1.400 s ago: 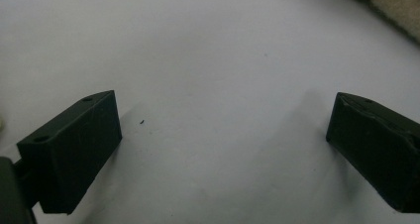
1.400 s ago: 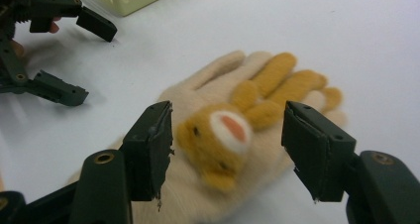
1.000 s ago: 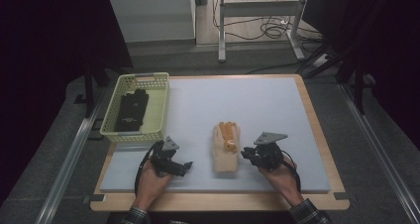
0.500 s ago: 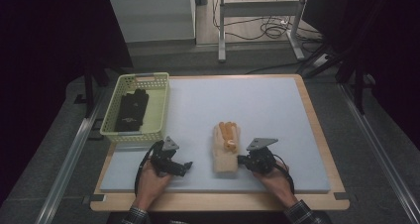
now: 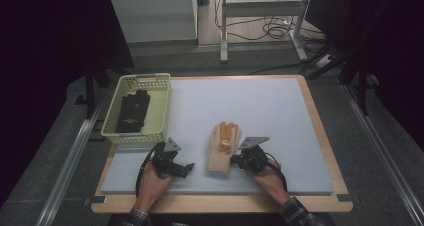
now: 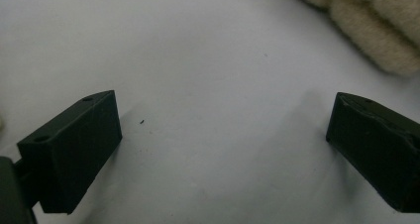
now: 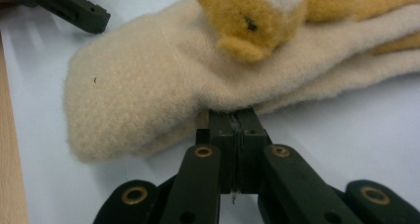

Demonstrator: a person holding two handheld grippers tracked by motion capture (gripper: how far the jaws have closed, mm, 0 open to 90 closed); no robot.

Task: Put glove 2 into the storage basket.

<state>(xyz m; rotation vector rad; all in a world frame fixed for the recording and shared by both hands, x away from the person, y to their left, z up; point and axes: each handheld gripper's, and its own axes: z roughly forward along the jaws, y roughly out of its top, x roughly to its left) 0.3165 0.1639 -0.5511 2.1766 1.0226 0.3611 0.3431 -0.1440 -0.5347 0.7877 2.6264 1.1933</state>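
A cream fleece glove [image 5: 223,148] with a tan bear face and tan fingers lies flat near the mat's front edge. In the right gripper view the glove [image 7: 173,70] spreads right across, with the bear head [image 7: 252,16] on top. My right gripper [image 5: 234,159] is shut, its jaws pressed together, and its tips [image 7: 233,117] sit against the glove's near side edge, partly under the fabric. Whether any fabric is nipped is hidden. My left gripper [image 5: 187,167] rests on the mat left of the glove, open [image 6: 223,135] with only bare mat between its jaws.
A yellow-green basket [image 5: 142,78] at the mat's left holds a black glove [image 5: 132,113]. The pale grey mat [image 5: 260,106] lies on a wooden table [image 5: 320,121]. In the right gripper view the left gripper [image 7: 74,8] shows beyond the glove's cuff.
My right gripper has slid left and down to the glove's edge, and its jaws have come together. The left gripper and the glove have stayed in place.
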